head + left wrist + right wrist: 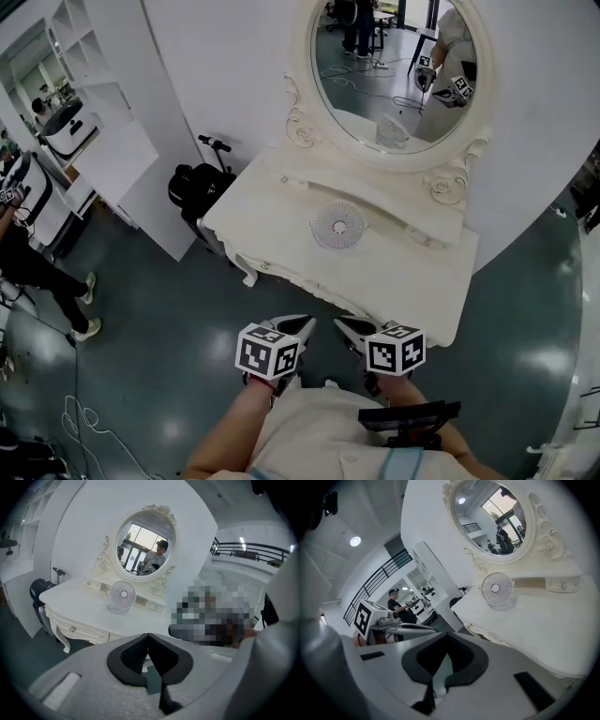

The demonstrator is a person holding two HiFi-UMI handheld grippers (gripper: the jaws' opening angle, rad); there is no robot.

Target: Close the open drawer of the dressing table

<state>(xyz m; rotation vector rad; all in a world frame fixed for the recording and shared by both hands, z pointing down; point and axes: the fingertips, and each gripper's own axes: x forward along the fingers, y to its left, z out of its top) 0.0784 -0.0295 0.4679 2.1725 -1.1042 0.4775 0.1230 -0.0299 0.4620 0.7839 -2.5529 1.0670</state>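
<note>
The table (281, 220) stands against a white wall, with an oval mirror (394, 75) rising from its back edge. A small round fan (338, 225) sits near the middle of the top, just in front of the low raised tier under the mirror.

The drawer (79, 631) lies in the table's front face, below the front edge and near the left front corner, and has a small knob. In the left gripper view its face looks flush with the rest of the front. Whether any other drawer stands out cannot be told from these views.

Both grippers hang side by side just off the table's front edge, near its middle, with their tips pointing at it and apart from it. The left gripper (308, 322) has its jaws closed tip to tip with nothing between them. The right gripper (338, 322) is also closed on nothing, its tips meeting in its own view. The two tips are near each other but do not touch. The marker cubes sit behind the jaws, above the person's forearms.

A black bag (192, 187) rests on the floor by the table's left end. White shelves (94, 103) stand further left, and another person (33, 262) stands at the left edge of the head view.
</note>
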